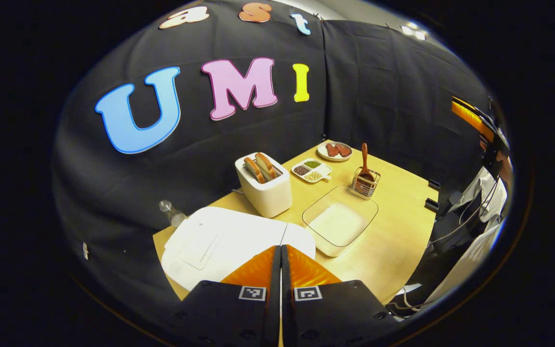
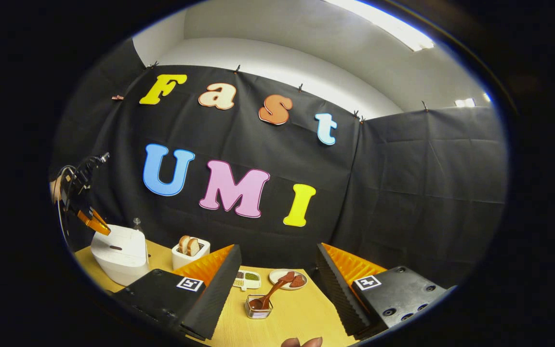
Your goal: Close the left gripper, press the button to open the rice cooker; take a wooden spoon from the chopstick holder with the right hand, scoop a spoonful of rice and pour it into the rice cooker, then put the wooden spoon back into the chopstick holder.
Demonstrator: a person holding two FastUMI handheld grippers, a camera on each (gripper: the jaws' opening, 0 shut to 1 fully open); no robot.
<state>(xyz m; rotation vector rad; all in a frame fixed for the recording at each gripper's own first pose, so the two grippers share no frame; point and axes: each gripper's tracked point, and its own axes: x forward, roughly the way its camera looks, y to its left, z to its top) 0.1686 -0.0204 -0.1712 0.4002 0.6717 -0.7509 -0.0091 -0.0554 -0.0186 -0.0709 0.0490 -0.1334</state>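
One wooden spoon (image 2: 269,295) leans in the chopstick holder (image 2: 258,308), handle up-right; left gripper (image 1: 280,250) fingers closed, right gripper (image 2: 277,270) fingers spread.

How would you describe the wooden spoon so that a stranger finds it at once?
Start at the white toaster on the wooden table, then look past the clear glass dish of rice to the small wire holder. The wooden spoon stands in it, handle up, the only brown utensil there.
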